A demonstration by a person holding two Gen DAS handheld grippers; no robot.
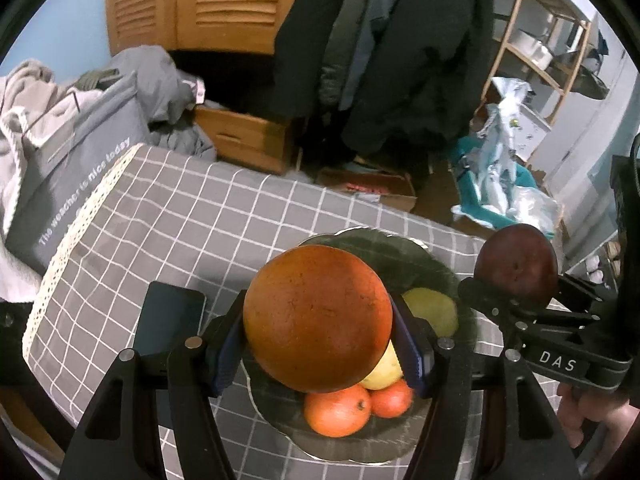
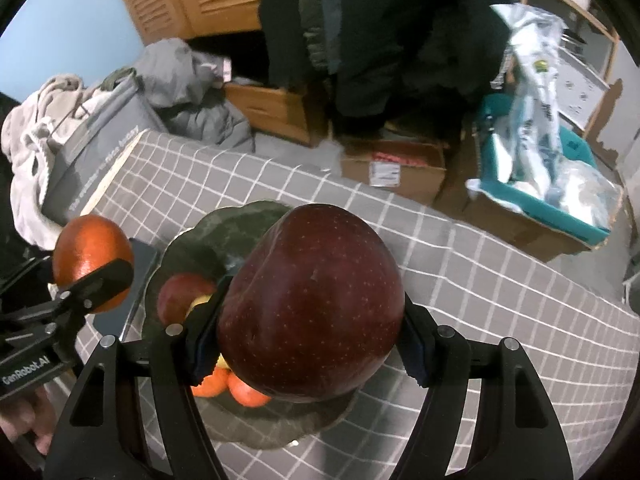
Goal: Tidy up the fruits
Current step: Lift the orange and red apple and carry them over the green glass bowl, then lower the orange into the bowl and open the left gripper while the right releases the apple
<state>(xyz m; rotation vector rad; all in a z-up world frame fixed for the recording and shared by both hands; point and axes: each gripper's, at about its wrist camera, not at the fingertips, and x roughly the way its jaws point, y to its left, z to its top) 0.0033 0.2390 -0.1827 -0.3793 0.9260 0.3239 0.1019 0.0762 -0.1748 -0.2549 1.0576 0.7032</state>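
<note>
The orange (image 1: 318, 320) is clamped between the blue pads of the left tool (image 1: 320, 344), held in the air above the dark glass plate (image 1: 424, 256). The jaws press on both of its flanks. The dark red apple (image 2: 312, 304) is gripped the same way by the right tool (image 2: 310, 340), its jaws closed against the fruit's sides, also above the plate (image 2: 224, 224). In the left wrist view the apple (image 1: 516, 266) and the right tool (image 1: 516, 300) appear at the right edge, beside the plate's rim; in the right wrist view the orange (image 2: 92, 256) and the left tool (image 2: 90, 280) appear at the left edge.

On the plate lie two small orange-red fruits (image 1: 338, 412), touching each other, with a yellow fruit (image 1: 384, 372) just behind them and a green one (image 1: 434, 310) further back. The right wrist view also shows a red fruit (image 2: 180, 296) on the plate's left part, partly hidden by the tool.

The plate rests on a surface covered with a grey checked cloth (image 1: 200, 220). A dark phone (image 1: 168, 320) lies flat on the cloth just left of the plate. A hand (image 1: 592, 420) grips the right tool's handle.

Beyond the surface: a grey bag with white lettering (image 1: 80, 184), piled clothing, hanging dark coats (image 1: 400, 60), a cardboard box (image 2: 396, 168) and a wooden shelf (image 1: 540, 40).
</note>
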